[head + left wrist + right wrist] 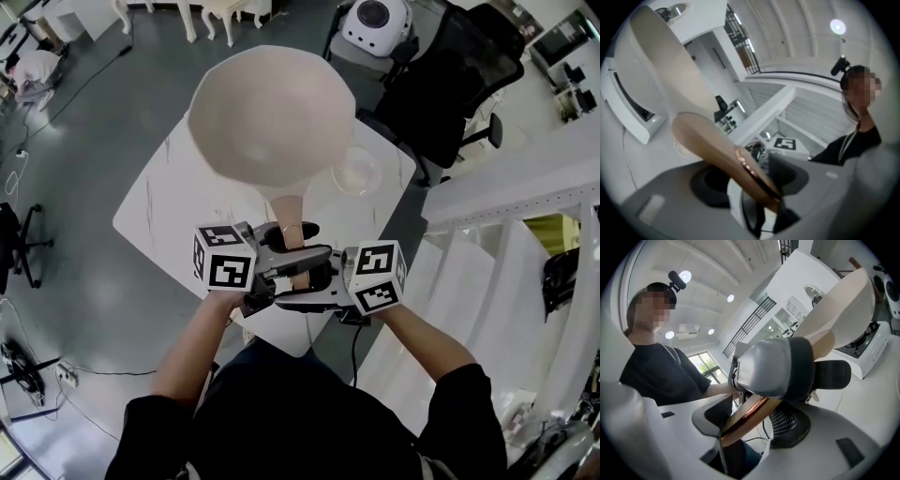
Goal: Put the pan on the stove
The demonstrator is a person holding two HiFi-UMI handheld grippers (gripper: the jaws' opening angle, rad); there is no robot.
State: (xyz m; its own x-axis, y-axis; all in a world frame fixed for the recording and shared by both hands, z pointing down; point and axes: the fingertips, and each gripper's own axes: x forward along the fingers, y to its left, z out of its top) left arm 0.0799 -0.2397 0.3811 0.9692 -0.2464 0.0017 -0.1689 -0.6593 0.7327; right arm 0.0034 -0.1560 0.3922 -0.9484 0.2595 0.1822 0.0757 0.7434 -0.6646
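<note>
Closest to the person, the left gripper (pixel 750 187) and right gripper (pixel 750 427) face each other, their marker cubes side by side. Both are clamped on the same handle (pixel 292 217). In each gripper view this flat, tan bar runs slantwise between the grey jaws and their dark pads, with a coppery sheen along its edge. The two sets of jaws stand fairly wide around it.

The handle leads out to the pan (pixel 272 112), a wide, round, deep bowl with a smooth, matte, pale cream inside. It is held in the air, tipped a little, above a white table (pixel 155 202) with rounded corners.

Just beside the pan's near right edge, a clear round glass piece (pixel 356 171) lies on the tabletop. The stove (pixel 869 350), a flat white slab with a black top, sits on the table under the raised pan. The two are apart.

Beyond the table a black mesh office chair (pixel 459 84) stands on the grey floor.
</note>
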